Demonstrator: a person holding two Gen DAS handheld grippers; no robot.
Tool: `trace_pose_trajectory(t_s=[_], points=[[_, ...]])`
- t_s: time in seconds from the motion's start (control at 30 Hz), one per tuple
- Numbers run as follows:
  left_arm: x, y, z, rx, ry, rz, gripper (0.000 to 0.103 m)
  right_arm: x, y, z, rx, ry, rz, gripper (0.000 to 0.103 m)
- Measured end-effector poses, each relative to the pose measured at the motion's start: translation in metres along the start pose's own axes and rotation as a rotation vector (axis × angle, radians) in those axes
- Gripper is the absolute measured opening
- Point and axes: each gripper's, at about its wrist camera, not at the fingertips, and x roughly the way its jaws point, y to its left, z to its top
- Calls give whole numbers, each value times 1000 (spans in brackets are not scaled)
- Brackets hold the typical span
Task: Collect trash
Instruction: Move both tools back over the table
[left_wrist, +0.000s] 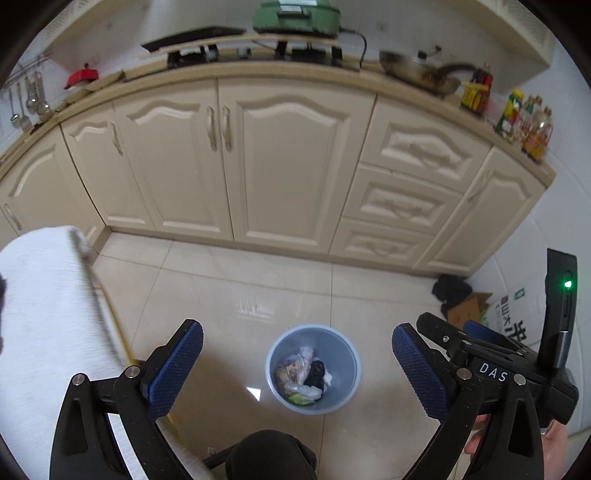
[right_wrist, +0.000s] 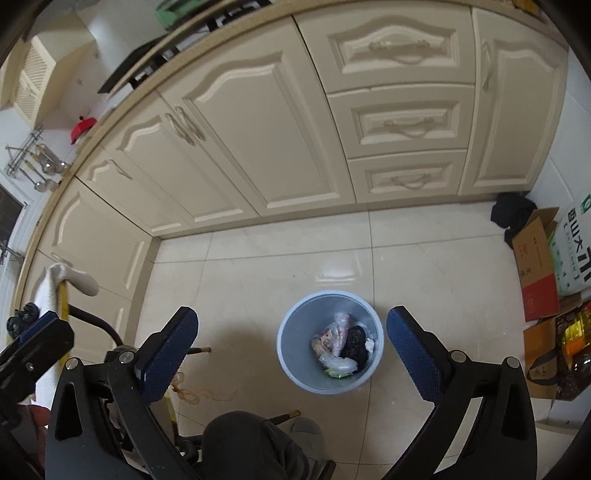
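One pale blue trash bin (left_wrist: 313, 369) stands on the tiled floor (left_wrist: 229, 291) below me, framed between my left gripper's (left_wrist: 297, 363) two blue pads. Inside it lies the trash (left_wrist: 303, 374): crumpled clear plastic bags, one black wad, a scrap of white and a bit of green (I can't count the bags apart). Both my grippers are spread wide with nothing between the fingers; from the right gripper (right_wrist: 291, 350) the same bin (right_wrist: 295, 354) sits just left of the right pad, with the trash (right_wrist: 343, 345) heaped toward its right side.

Behind the bin runs the cream cabinet front (left_wrist: 288, 166), where I count three stacked drawers (right_wrist: 402, 114). In the far right corner of the floor there is one black bundle (right_wrist: 511, 214) against the cabinet base, then one open cardboard box (right_wrist: 535, 262) and one white printed sack (right_wrist: 576, 251) beside it. To my left a white cloth (left_wrist: 44, 314) hangs over something, with one yellow stick (right_wrist: 63, 299) against it.
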Motion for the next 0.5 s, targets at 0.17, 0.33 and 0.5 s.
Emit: trace_pose_trajectory(t_s=[0.17,0.33,0.5], points=[[-58,19,-18,-17,-94,-1,102,-36,30,0,-53,-55,18,103],[-127,50,-48,-52,-182,5,102,-74,68,-4,-115,-116,49,103],[-190,81,-85,-91,-262,34,102,-104,110,-12,-181,-163,90,103]])
